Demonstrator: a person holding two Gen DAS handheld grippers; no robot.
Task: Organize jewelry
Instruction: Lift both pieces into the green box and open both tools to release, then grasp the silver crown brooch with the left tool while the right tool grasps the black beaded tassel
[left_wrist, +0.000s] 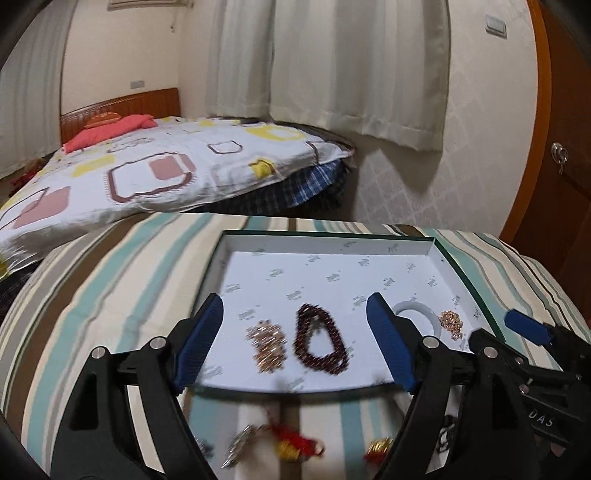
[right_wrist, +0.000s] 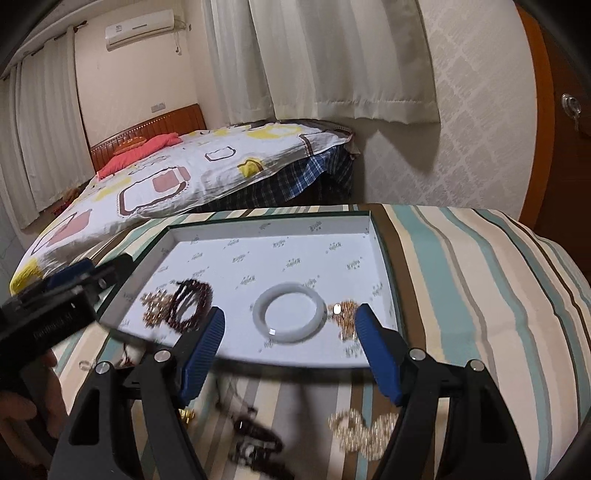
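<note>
A shallow white box lid (left_wrist: 325, 240) (right_wrist: 266, 226) lies on the striped cloth. In it lie a gold chain bundle (left_wrist: 267, 345) (right_wrist: 155, 306), a dark red bead bracelet (left_wrist: 320, 338) (right_wrist: 190, 301), a white bangle (left_wrist: 436, 317) (right_wrist: 290, 317) and a small gold chain (left_wrist: 452, 323) (right_wrist: 345, 314). My left gripper (left_wrist: 295, 317) is open and empty above the near edge. My right gripper (right_wrist: 290, 325) is open and empty over the bangle. Loose on the cloth lie a red-tasselled piece (left_wrist: 291, 441), a dark bead bracelet (right_wrist: 258, 443) and a pale gold chain (right_wrist: 362, 432).
A small red and gold charm (left_wrist: 380, 446) lies on the striped cloth (left_wrist: 110, 295) near the front. A bed with a patterned quilt (left_wrist: 147, 173) stands behind, with curtains (left_wrist: 332, 66) and a wooden door (left_wrist: 565, 147) at the right.
</note>
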